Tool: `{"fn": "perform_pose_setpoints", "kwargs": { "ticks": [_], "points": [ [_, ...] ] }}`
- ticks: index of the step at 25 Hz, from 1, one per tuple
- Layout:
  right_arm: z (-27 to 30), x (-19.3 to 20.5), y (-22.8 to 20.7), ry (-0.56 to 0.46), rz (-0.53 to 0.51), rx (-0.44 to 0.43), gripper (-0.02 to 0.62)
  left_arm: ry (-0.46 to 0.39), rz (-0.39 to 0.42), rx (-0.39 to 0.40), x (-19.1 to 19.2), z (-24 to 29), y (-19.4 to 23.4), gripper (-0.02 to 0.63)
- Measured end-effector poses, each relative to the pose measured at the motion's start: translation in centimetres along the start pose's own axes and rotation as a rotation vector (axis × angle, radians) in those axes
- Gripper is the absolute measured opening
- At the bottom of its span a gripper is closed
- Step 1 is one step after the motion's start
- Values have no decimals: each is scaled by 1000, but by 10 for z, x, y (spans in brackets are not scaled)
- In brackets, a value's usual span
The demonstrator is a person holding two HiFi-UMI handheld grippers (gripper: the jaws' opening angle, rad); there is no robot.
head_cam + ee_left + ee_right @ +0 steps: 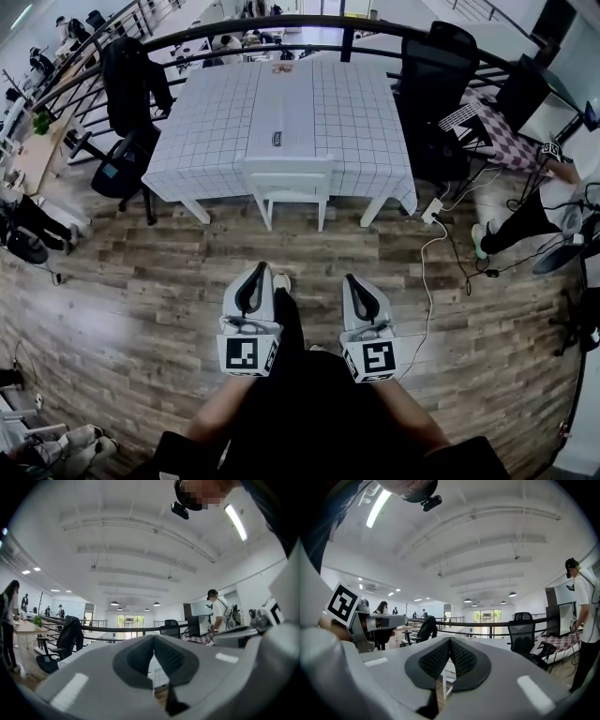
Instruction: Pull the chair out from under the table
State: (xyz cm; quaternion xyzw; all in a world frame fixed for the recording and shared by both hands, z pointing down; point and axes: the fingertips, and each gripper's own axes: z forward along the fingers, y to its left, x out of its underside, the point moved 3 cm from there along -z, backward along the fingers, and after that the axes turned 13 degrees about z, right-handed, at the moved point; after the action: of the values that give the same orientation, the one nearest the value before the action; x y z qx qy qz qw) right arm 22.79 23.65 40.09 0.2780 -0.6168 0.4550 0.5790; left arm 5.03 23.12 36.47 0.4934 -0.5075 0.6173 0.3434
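Note:
A white chair [289, 181] stands pushed under the near edge of a table [225, 122] covered by a white checked cloth. My left gripper [255, 269] and right gripper [354, 280] are held side by side over the wooden floor, well short of the chair, both pointing level toward it. Both are shut with nothing between the jaws. In the left gripper view the left gripper [153, 645] has its dark pads [138, 660] pressed together, with the table showing beyond. In the right gripper view the right gripper [449, 645] is the same, with a white chair leg [441, 686] visible below it.
Black office chairs stand at the table's left [127, 112] and right [436, 89], backed by a black railing [309, 21]. A white power strip and cables [433, 210] lie on the floor at the right. A person [583, 620] stands at the right by a checked table.

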Motion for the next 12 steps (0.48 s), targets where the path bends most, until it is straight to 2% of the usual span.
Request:
{"fn": "perform_pose_setpoints", "kwargs": {
  "ticks": [2, 6, 9, 12],
  "points": [
    [17, 3, -18, -1, -4, 13, -3, -1, -6, 16, 8, 26, -4, 9],
    [66, -4, -24, 22, -19, 55, -3, -11, -32, 51, 22, 73, 22, 9],
    [86, -14, -28, 49, 8, 41, -3, 34, -50, 37, 21, 86, 28, 9],
    [134, 6, -17, 48, -17, 3, -3, 55, -72, 23, 63, 101, 51, 9]
  ]
}}
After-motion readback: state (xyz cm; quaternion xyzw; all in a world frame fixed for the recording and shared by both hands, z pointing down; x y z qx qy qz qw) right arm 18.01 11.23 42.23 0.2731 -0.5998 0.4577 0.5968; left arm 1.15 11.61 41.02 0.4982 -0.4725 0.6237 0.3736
